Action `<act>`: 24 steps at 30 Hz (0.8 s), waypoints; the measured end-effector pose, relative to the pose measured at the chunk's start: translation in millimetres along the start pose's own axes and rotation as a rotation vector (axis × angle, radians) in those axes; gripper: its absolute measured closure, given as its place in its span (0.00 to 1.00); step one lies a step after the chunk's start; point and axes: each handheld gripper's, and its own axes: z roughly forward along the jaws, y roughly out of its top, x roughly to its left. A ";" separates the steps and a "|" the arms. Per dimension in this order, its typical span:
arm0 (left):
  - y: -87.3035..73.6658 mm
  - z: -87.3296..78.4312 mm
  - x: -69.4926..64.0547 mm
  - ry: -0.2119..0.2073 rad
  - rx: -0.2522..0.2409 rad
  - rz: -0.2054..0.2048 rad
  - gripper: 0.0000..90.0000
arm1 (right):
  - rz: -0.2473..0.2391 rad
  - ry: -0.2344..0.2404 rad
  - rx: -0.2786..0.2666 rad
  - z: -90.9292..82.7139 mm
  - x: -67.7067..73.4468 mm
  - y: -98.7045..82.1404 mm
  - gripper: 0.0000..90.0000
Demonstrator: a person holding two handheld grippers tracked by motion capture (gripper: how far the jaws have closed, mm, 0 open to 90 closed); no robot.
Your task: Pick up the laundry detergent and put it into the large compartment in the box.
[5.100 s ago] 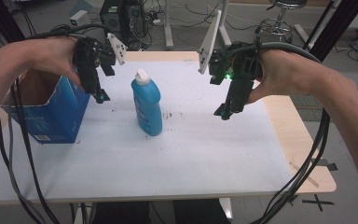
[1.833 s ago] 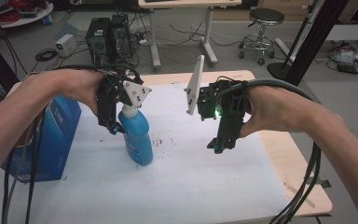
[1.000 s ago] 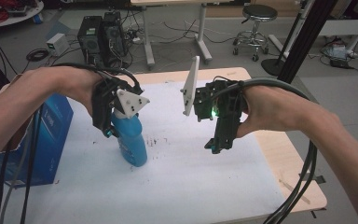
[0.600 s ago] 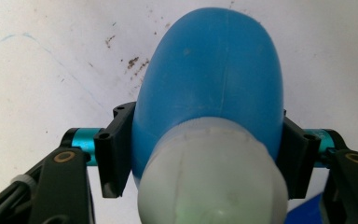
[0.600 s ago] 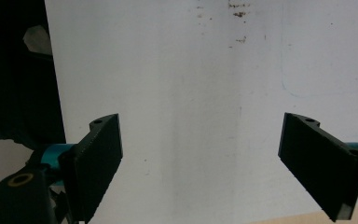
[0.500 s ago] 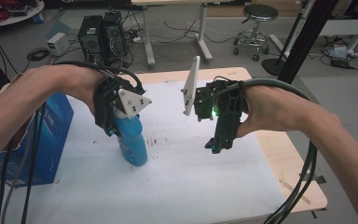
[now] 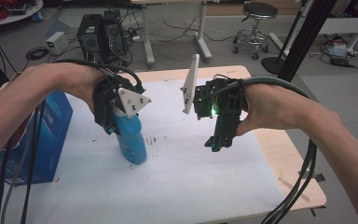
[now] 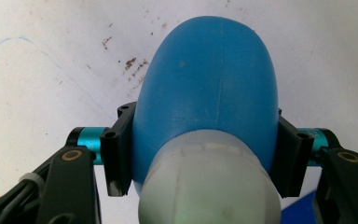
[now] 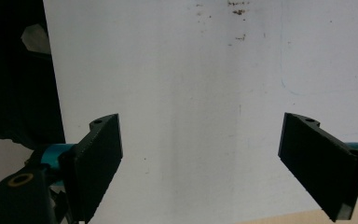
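Note:
A blue plastic bottle [image 7: 133, 142] with a white cap stands upright on the white table cover, left of centre. My left gripper [image 7: 114, 119] comes down over its top and is shut on the bottle's shoulder. In the left gripper view the two black pads [image 8: 116, 161] press both sides of the blue bottle [image 8: 207, 93] just below the white cap [image 8: 209, 186]. My right gripper [image 7: 216, 140] hangs above the middle of the table, apart from the bottle. Its jaws stand wide open over bare white cover in the right gripper view, the gripper [image 9: 200, 158] holding nothing.
A blue cardboard box [image 7: 37, 135] stands at the table's left edge, close to my left forearm. Small brown specks [image 7: 151, 139] mark the cover beside the bottle. The wooden table edge [image 7: 289, 168] shows at the right. Cables trail from both grippers.
The left gripper came over the bottle's top and shut on it between five and two seconds ago. Over the last second both grippers have barely moved.

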 end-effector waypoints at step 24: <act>-1.1 -1.1 0.2 -0.007 0.002 -0.035 0.41 | 0.004 -0.002 0.005 4.8 -0.6 -0.7 0.14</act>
